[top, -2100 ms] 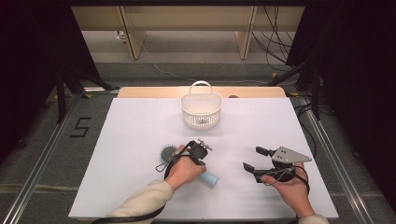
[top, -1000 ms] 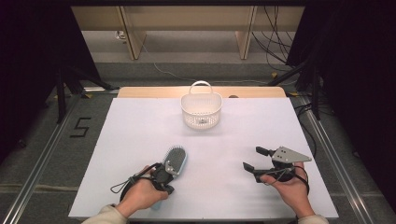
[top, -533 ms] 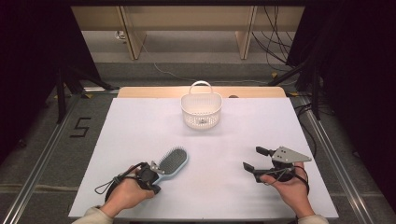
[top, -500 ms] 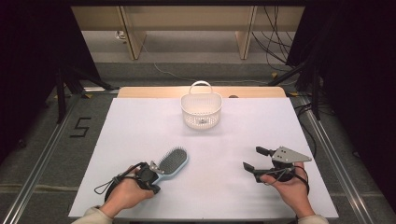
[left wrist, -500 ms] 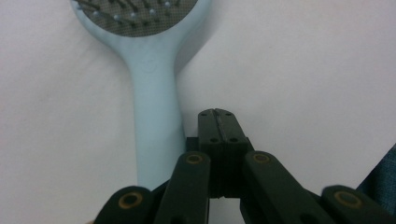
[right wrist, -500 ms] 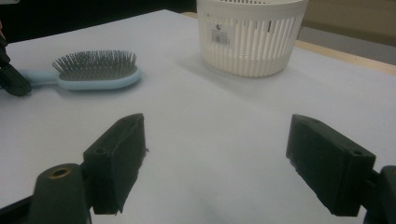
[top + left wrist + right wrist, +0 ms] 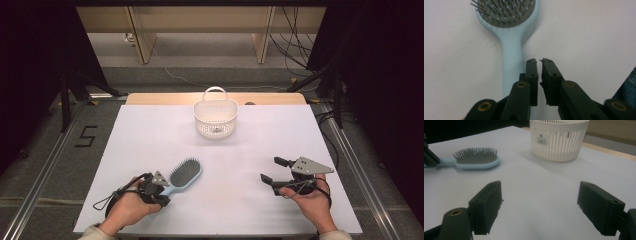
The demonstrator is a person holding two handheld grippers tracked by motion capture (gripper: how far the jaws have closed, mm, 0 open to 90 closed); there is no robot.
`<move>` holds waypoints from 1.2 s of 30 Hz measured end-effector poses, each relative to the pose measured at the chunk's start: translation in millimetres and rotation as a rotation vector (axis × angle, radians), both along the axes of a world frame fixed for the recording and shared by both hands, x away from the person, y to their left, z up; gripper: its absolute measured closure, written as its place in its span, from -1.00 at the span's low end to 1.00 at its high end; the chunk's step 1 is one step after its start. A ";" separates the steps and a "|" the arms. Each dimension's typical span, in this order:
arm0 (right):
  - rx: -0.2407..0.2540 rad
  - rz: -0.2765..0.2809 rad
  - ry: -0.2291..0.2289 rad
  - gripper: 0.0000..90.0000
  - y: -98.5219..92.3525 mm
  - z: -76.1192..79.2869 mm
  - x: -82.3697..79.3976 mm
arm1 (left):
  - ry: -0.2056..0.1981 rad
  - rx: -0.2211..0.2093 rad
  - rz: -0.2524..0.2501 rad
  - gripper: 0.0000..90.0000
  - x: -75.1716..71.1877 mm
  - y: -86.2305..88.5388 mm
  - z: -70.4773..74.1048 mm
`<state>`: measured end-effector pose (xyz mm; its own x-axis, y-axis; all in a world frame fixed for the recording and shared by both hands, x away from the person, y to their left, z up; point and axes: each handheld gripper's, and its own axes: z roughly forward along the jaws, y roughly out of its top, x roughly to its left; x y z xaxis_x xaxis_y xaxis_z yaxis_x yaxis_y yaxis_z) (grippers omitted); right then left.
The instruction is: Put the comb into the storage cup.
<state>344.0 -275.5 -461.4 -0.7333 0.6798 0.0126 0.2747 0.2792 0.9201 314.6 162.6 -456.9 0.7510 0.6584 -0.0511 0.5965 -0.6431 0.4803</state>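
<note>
A light-blue hairbrush (image 7: 185,175) lies bristles up on the white table, its handle (image 7: 510,57) pointing at my left hand. My left gripper (image 7: 163,194) sits at the handle's end. In the left gripper view its jaws (image 7: 539,61) have just been opening and stand a narrow slit apart. Nothing is between them, and the handle passes under the left one. My right gripper (image 7: 270,169) rests at the front right, wide open and holding nothing (image 7: 539,195). From the right gripper view the hairbrush (image 7: 475,158) lies flat at the far left.
A white slatted basket (image 7: 216,117) with a handle stands at the back middle of the table (image 7: 150,135); it also appears in the right gripper view (image 7: 559,142). Dark floor, cables and stand legs surround the table.
The left hand carried the hairbrush from the table's middle toward the front left and laid it flat. It then drew back along the handle. The right hand stayed still.
</note>
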 end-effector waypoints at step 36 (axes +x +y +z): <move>0.024 0.009 -0.002 -0.55 -2.0 0.8 -0.9 | -0.121 -0.035 0.103 -0.90 20.5 14.0 -2.7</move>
